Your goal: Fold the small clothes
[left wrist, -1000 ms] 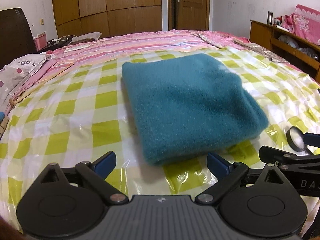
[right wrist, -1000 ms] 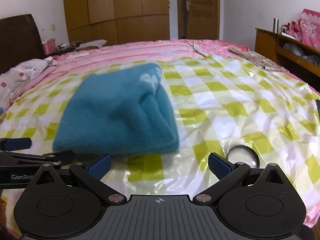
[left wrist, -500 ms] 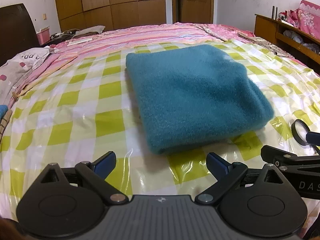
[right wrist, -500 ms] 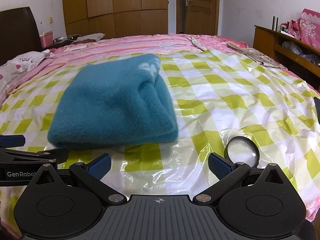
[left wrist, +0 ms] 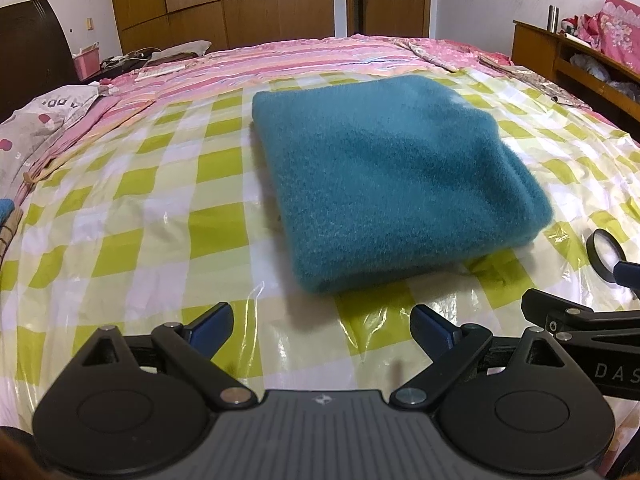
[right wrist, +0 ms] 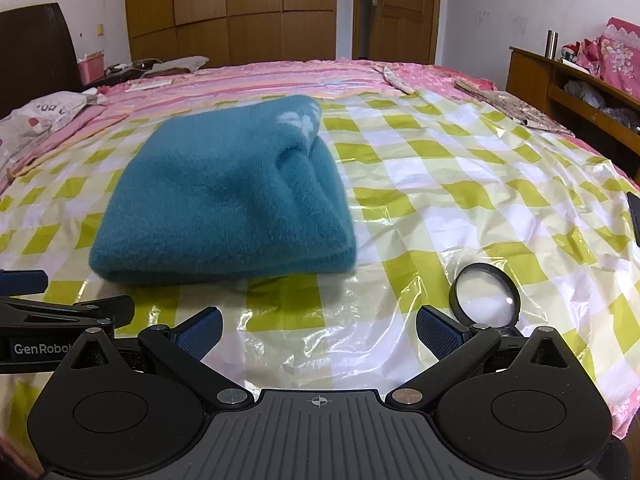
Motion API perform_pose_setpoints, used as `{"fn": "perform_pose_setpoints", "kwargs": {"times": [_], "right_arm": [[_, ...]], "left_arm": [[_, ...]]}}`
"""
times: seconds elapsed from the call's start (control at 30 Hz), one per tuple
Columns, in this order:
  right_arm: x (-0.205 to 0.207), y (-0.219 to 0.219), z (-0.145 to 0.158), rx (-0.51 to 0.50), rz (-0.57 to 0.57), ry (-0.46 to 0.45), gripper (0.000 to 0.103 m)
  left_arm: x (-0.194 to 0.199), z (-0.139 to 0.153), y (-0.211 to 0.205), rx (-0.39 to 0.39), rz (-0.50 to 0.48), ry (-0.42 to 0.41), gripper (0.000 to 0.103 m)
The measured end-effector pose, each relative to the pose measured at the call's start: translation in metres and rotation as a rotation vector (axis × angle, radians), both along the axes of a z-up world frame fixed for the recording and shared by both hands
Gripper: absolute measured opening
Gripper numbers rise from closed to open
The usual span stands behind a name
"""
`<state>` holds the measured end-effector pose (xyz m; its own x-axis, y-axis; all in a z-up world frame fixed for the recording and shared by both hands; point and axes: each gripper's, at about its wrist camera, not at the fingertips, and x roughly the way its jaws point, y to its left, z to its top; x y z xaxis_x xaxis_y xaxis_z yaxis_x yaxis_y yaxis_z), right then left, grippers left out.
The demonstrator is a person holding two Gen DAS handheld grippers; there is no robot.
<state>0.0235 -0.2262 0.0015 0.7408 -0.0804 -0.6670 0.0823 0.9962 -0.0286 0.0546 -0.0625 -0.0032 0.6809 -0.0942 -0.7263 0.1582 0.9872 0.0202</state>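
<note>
Both grippers have drawn back from the folded teal garment (left wrist: 392,184), jaws apart, empty

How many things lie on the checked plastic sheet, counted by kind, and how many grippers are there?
Folded teal cloth: 1
Magnifying glass: 1
Grippers: 2, left gripper and right gripper, both open and empty
Total: 4
</note>
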Motion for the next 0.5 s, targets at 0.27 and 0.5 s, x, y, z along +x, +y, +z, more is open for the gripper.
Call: {"fn": "perform_pose_setpoints", "kwargs": {"times": [0.27, 0.5], "right_arm": [[0.0002, 0.0001, -0.0019, 0.002, 0.0, 0.006, 0.103], [0.0, -0.001, -0.0048, 0.002, -0.001, 0.01, 0.103]], "left_arm": [[-0.0007, -0.0024, 0.0006, 0.007, -0.002, 0.004, 0.099], [-0.0007, -0.005, 0.0008, 0.006, 0.001, 0.017, 0.099]]}}
